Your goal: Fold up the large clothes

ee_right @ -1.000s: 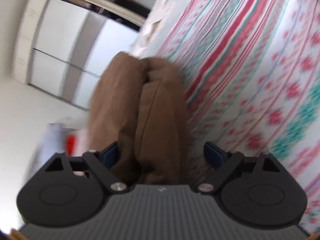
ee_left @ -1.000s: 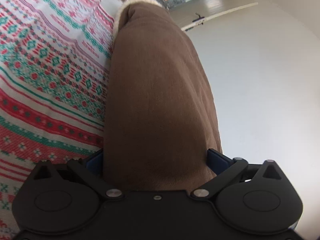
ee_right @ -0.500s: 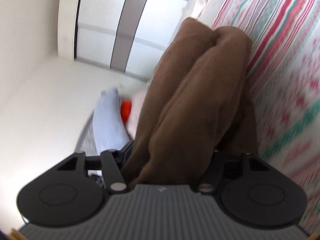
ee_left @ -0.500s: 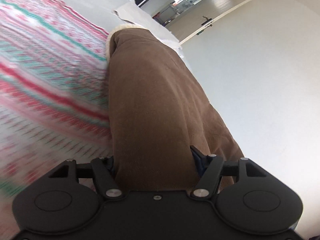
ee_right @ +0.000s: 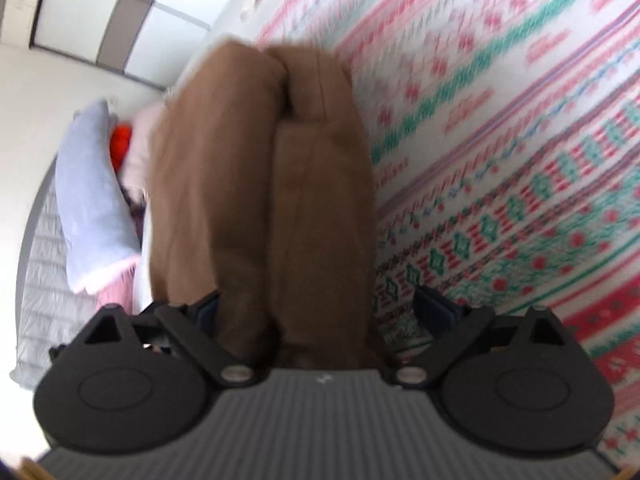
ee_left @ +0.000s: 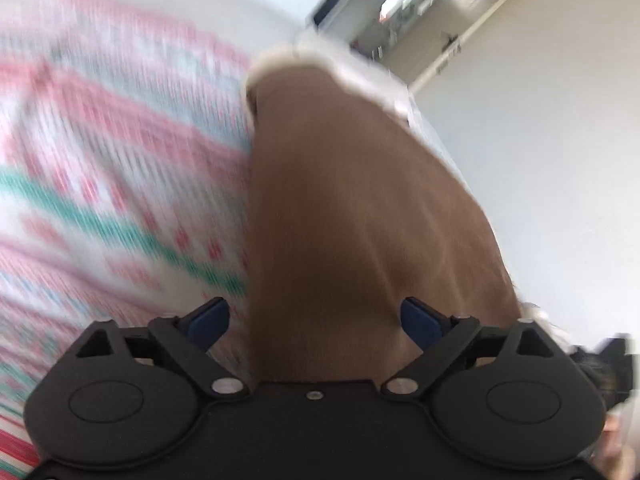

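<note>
A folded brown garment [ee_left: 340, 200] with a cream lining lies on the patterned red, green and white bedspread [ee_left: 100, 160]. My left gripper [ee_left: 314, 318] straddles its near end. Its jaws are opening, and the left pad [ee_left: 208, 318] stands clear of the cloth. In the right wrist view the same brown garment [ee_right: 280, 180] shows as two thick rolls running away from me over the bedspread [ee_right: 520, 160]. My right gripper [ee_right: 320, 308] is also opening around it, with the right pad [ee_right: 432, 308] off the fabric.
A white wall [ee_left: 540, 160] and an open door [ee_left: 460, 40] lie beyond the garment in the left view. To the right gripper's left sit a light-blue cloth [ee_right: 88, 200], an orange item [ee_right: 122, 144], quilted bedding [ee_right: 44, 260] and wardrobe doors [ee_right: 100, 12].
Half a second ago both grippers were squeezed on the brown garment; both now stand wide around it. Both views have swung and risen, and the bedspread is motion-blurred.
</note>
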Tool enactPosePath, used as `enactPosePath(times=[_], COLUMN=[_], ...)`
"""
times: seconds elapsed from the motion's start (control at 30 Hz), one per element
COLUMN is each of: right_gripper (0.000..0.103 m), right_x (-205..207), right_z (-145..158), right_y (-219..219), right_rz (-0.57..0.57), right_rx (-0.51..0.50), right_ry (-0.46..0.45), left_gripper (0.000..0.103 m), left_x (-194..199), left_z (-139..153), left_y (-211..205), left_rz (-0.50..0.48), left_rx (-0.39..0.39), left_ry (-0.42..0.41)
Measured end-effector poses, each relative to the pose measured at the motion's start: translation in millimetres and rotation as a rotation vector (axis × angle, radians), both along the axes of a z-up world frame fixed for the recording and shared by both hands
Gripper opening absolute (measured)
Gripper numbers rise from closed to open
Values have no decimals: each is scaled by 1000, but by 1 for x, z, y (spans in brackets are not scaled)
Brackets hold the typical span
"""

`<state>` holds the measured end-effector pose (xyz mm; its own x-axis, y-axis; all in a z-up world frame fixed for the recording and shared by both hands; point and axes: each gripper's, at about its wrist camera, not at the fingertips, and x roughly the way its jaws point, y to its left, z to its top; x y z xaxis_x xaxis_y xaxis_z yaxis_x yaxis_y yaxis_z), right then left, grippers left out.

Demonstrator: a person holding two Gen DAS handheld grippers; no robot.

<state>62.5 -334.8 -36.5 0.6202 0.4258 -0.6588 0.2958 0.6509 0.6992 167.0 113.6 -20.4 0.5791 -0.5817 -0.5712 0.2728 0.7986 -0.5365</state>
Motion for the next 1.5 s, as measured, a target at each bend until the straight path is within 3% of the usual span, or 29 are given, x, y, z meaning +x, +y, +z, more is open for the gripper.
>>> enactPosePath(times=[0.07,0.17,0.23,0.3,0.37,0.47,0.5,0.53,0.63,0.67,0.73,0.8,0.87,0.9,0.97,1.0,1.03,1.17,1.23,1.3,1.37,1.4,1.47,1.5], right_gripper=[96,96,96,96,91,74,63,47,21,20,18,18,19,23,39,54,58,61,61,59,54,46,39,32], right_x=[-9,-18,10,26,57,93,101,102,103,92,85,85,99,107,111,109,106,92,94,95,109,118,141,149], right_z=[26,58,78,82,67,35,24,18,21,30,54,65,45,26,-14,-22,-20,34,51,70,71,65,38,22], right_y=[2,-2,0,2,-3,0,1,3,15,21,23,19,1,-10,-25,-29,-32,-11,13,46,74,84,89,82], right_rz=[-38,-114,-138,-133,-172,-268,-282,-282,-261,-240,-191,-178,-223,-254,-320,-349,-378,-433,-420,-365,-275,-248,-243,-257], right_rx=[-60,-81,-62,-15,28,-9,-13,-8,-49,-50,-56,-93,-69,-63,-62,-57,-57,-319,-415,-515,-632,-694,-789,-781], right_ry=[-73,-180,-253,-289,-290,-199,-189,-201,-312,-384,-523,-563,-459,-373,-245,-235,-231,-317,-391,-467,-504,-494,-413,-368], left_gripper=[96,96,96,96,96,96,96,96,96,96,96,96,96,96,96,96,96,94,75,57,51,50,51,51], left_x=[-1,1,3,11,13,21,23,25,31,32,38,50,61,70,81,83,81,77,80,95,111,120,136,144], left_z=[12,25,31,35,37,38,36,36,39,41,44,42,33,26,16,17,21,37,41,41,35,30,16,9], left_y=[1,0,-2,-11,-18,-29,-33,-36,-46,-49,-56,-64,-79,-86,-94,-95,-95,-93,-104,-117,-130,-138,-150,-153], left_rz=[40,53,43,42,44,39,37,36,33,34,29,3,-31,-53,-74,-74,-77,-89,-63,-68,-123,-139,-170,-174], left_rx=[31,53,58,71,82,85,88,93,117,118,102,85,117,129,143,159,163,183,277,348,393,441,509,516], left_ry=[-84,-138,-178,-223,-252,-281,-292,-307,-385,-420,-466,-478,-436,-375,-305,-306,-323,-466,-556,-574,-559,-549,-540,-526])
